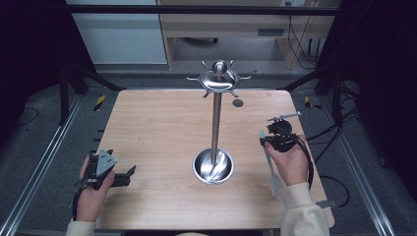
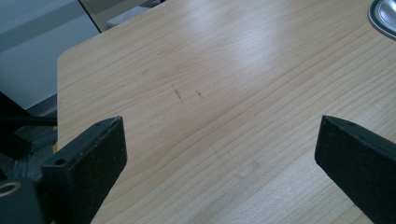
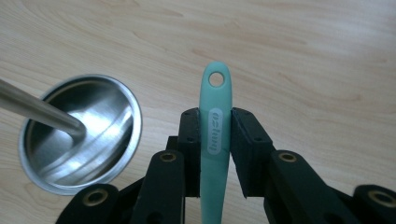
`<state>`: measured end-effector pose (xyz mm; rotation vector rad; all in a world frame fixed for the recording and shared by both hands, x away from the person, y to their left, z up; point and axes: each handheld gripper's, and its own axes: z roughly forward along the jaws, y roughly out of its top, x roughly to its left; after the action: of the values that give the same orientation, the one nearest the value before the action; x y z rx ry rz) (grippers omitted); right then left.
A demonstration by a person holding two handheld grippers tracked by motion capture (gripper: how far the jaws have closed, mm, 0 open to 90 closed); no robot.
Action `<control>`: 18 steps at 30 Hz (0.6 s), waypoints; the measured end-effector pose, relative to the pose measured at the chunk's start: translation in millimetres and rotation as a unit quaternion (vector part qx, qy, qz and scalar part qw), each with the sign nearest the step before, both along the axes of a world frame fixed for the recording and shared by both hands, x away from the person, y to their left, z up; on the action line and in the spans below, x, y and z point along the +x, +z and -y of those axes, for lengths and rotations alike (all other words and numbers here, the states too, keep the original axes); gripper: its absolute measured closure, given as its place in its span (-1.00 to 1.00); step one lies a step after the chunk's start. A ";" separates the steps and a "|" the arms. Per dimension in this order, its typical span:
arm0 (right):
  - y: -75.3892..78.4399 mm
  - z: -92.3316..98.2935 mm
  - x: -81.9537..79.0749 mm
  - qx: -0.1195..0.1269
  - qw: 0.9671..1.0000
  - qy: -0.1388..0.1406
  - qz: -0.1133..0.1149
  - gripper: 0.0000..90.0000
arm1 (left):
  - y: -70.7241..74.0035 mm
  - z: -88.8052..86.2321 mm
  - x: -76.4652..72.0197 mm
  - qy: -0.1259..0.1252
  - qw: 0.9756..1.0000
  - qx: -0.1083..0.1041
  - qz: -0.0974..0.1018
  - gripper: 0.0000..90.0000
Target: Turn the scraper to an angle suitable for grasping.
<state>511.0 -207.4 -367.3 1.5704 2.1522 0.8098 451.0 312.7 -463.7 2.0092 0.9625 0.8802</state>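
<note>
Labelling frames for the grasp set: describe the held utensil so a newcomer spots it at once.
Start at the steel hook stand in the middle of the wooden table, then look to its right at the right gripper. Clamped between its black jaws is a slim mint-green handle, the lone coloured item, with a hanging hole at its tip.

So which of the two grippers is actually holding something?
The right gripper: its jaws are shut on the handle of a green utensil, next to the steel stand's base. The left gripper has wide-open jaws over bare table.
</note>
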 end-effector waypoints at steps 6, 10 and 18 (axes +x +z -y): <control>31.8 -5.8 -6.1 0.000 0.999 0.025 0.039 0.65 | -0.8 -1.1 -1.6 0.005 1.000 0.003 -0.001 -0.95; 55.0 -6.5 -3.6 0.008 0.997 0.042 0.071 0.65 | 0.2 -3.1 -2.5 0.009 1.000 -0.003 0.001 -0.95; 89.3 -5.1 -8.8 0.031 0.991 0.052 0.115 0.65 | 1.0 -2.9 -5.7 0.014 1.000 0.000 0.002 -0.95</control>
<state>502.2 -202.3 -278.0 1.3276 2.0717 1.0456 445.3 315.6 -462.7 1.9966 0.9910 0.8992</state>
